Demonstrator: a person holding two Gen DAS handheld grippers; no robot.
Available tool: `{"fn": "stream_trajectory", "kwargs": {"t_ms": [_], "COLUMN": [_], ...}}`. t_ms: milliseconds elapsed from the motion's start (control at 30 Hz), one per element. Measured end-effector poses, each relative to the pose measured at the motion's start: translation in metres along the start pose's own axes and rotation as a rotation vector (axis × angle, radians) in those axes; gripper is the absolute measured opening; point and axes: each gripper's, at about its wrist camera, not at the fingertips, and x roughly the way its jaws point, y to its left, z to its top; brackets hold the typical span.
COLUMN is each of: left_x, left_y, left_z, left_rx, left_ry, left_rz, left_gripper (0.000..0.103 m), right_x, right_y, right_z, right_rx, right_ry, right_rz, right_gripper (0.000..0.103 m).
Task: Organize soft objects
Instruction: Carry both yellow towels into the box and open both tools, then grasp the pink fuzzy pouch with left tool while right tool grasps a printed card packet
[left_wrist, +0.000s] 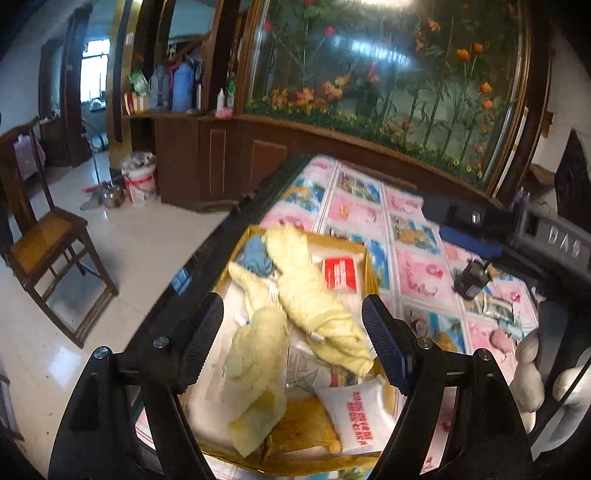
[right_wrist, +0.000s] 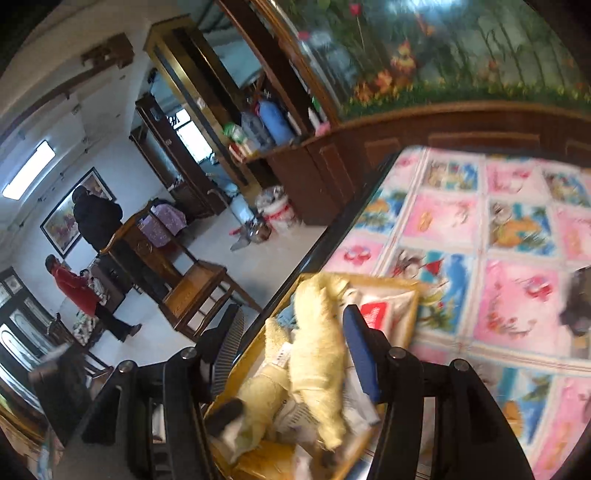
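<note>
A yellow cardboard box (left_wrist: 364, 254) sits at the table's left edge. It holds pale yellow towels (left_wrist: 310, 295), a blue cloth (left_wrist: 255, 254) and white packets with red print (left_wrist: 338, 273). My left gripper (left_wrist: 291, 339) is open above the box, jaws either side of the towels, touching nothing. The right gripper body (left_wrist: 546, 236) shows at the right of the left wrist view. In the right wrist view my right gripper (right_wrist: 295, 339) is open over the same box (right_wrist: 402, 284), the yellow towels (right_wrist: 317, 354) between its fingers but not clamped.
The table has a pink and blue patterned cloth (left_wrist: 417, 236). A small black object (left_wrist: 471, 278) and wrappers lie on it to the right. A wooden chair (left_wrist: 48, 240) stands on the floor at left. Two people (right_wrist: 92, 218) stand far off.
</note>
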Motion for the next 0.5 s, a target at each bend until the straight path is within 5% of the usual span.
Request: {"fn": "stream_trajectory", "kwargs": {"t_ms": [100, 200, 267, 333, 500], "left_x": [-0.041, -0.036, -0.018, -0.009, 0.014], "left_y": [-0.01, -0.024, -0.054, -0.079, -0.135], "left_z": [0.002, -0.014, -0.027, -0.039, -0.061], "left_rx": [-0.034, -0.064, 0.036, 0.099, 0.193], "left_ry": [-0.168, -0.06, 0.073, 0.094, 0.186], "left_rz": [-0.086, -0.378, -0.37, -0.289, -0.313], "left_gripper": [0.102, 0.103, 0.103, 0.103, 0.103], "right_x": [-0.041, -0.079, -0.103, -0.127, -0.192], "right_y": [-0.017, -0.045, -0.067, -0.093, -0.159], "right_z": [-0.005, -0.012, -0.017, -0.024, -0.05], "right_rx": [-0.015, 0.006, 0.039, 0.083, 0.179], "right_ry": [-0.076, -0.12, -0.142, -0.152, -0.193], "right_rz": [-0.045, -0.089, -0.133, -0.189, -0.345], "right_gripper": [0.063, 0.065, 0.065, 0.065, 0.066]}}
